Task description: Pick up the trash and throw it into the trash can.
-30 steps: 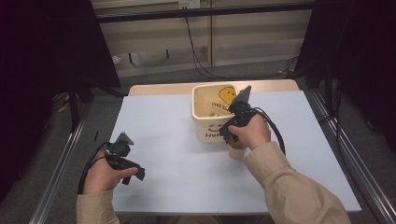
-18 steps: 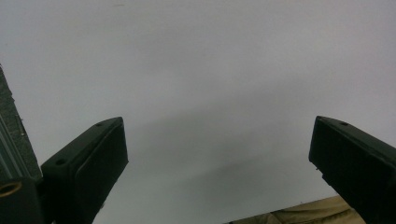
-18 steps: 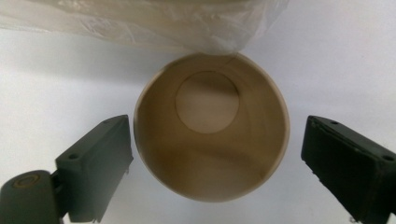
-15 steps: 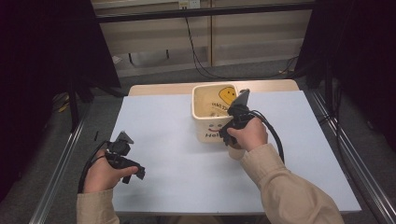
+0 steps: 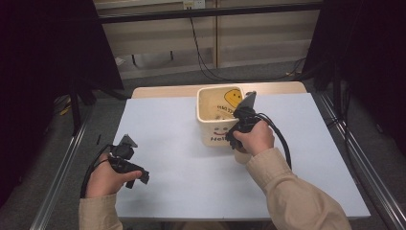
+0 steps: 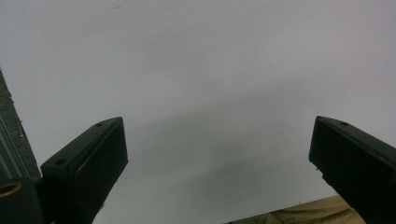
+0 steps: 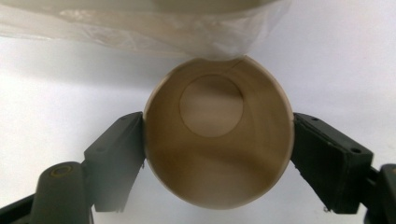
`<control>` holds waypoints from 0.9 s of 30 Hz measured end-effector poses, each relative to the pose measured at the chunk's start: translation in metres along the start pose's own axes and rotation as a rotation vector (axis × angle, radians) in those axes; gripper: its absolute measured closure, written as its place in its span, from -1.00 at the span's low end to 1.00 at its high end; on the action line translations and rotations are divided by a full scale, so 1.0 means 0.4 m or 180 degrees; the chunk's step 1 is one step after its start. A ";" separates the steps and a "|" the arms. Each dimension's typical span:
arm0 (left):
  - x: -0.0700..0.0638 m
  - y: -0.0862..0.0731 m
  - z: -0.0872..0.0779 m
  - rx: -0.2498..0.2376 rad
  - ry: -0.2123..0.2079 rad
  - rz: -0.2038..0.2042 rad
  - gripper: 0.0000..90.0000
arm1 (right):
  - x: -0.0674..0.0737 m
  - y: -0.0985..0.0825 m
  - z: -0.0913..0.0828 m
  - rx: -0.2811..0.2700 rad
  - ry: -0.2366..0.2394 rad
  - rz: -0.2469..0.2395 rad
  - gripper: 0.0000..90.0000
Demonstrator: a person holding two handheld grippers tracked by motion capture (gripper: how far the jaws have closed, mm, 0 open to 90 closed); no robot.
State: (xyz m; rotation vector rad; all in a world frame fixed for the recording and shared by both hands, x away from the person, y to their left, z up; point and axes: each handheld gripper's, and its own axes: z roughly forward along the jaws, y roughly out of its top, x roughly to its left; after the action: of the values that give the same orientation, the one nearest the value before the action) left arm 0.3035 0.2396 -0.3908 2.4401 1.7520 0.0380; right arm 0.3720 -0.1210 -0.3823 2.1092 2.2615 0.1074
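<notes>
**Cup pinched, ready to lift**

My right tool (image 7: 217, 154) has just been closing, and now its jaws press on both sides of the cup (image 7: 218, 130). The cup stands upright on the bench (image 5: 167, 143). I look straight down into it and it is empty. It sits right between the jaws, with its rim touching a pad on each side. Just past the cup, on the far side from the tool, is the bin (image 5: 215, 115), lined with a thin clear bag (image 7: 154, 28). The cup's far edge touches that bag.

To do this step well, I think I should keep the squeeze soft. The cup looks like thin paper and could bend if I press hard. I would lift it straight up first, so it comes away from the bag without dragging it. I should keep it level too.

My left tool (image 5: 127, 163) is near the bench's near left corner, well apart from the cup. Its jaws are spread wide with nothing between them, just bare bench below.
</notes>
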 end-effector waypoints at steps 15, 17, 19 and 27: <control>-0.002 0.002 0.002 -0.0023 -0.0002 -0.0012 -0.91 | -0.040 0.003 -0.063 0.0022 -0.0023 0.0030 -0.51; -0.002 0.001 0.002 -0.0034 -0.0003 -0.0008 -0.91 | -0.048 0.005 -0.076 0.0002 0.0011 0.0025 -0.51; -0.002 0.001 0.002 -0.0034 -0.0002 -0.0014 -0.91 | -0.053 0.008 -0.086 0.0019 0.0032 0.0046 -0.51; -0.003 0.002 0.003 -0.0018 -0.0024 -0.0008 -0.91 | -0.071 0.019 -0.131 0.0031 -0.0055 0.0031 -0.51</control>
State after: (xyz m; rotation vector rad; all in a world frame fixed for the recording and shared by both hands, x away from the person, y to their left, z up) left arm 0.3038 0.2380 -0.3919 2.4307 1.7495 0.0333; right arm 0.3772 -0.1497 -0.3299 2.1175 2.2471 0.0787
